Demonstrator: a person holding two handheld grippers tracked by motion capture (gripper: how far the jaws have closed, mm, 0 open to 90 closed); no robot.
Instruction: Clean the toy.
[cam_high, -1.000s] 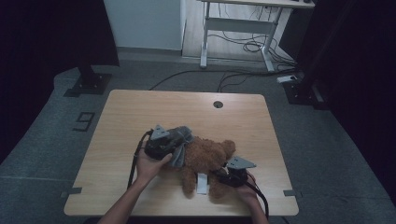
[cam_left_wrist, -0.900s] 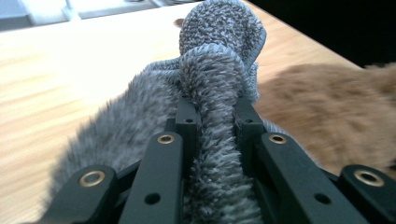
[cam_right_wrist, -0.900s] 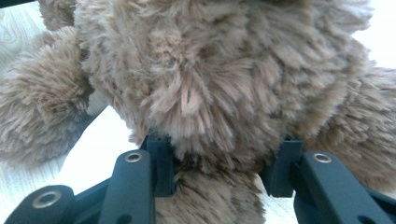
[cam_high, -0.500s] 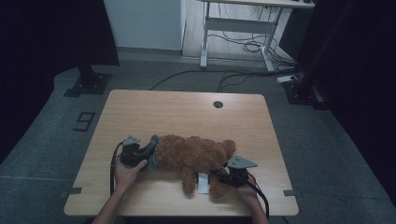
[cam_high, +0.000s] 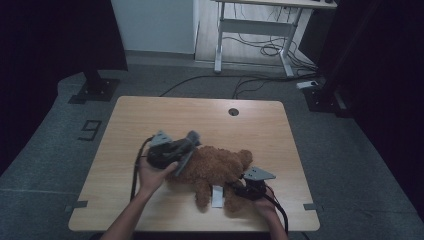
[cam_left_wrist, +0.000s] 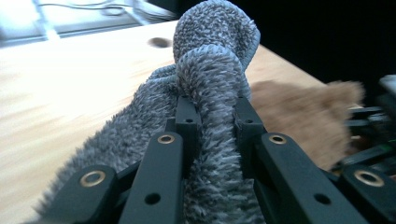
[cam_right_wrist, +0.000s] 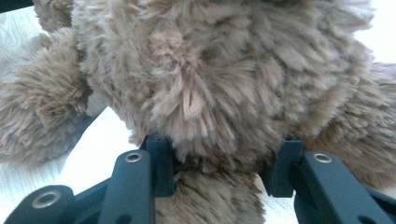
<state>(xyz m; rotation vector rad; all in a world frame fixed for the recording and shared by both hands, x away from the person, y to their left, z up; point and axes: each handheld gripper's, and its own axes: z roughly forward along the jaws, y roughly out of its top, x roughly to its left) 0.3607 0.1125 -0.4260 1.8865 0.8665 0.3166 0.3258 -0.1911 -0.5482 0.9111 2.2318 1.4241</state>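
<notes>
Brown shaggy plush teddy bear (cam_high: 215, 167) is lying flat on the light wooden worktop (cam_high: 200, 112), toward the near edge and a bit right of the middle. The left gripper (cam_high: 186, 150) has its fingers (cam_left_wrist: 187, 116) pinched tight on a fold of grey fluffy terry cloth (cam_left_wrist: 212, 60), carried right at the bear's left end, over its body. The right gripper (cam_high: 244, 191) sits near the near right corner with its fingers (cam_right_wrist: 161, 161) clamped on a thick wad of the bear's fur, pinning it in place.

My read: this is the wiping or rubbing step, one side steadying the toy while the other works the cloth over it. The next move probably needs the cloth dragged along the fur without snagging, and the right grip needs to stay firm so the bear doesn't slide off the near edge.
</notes>
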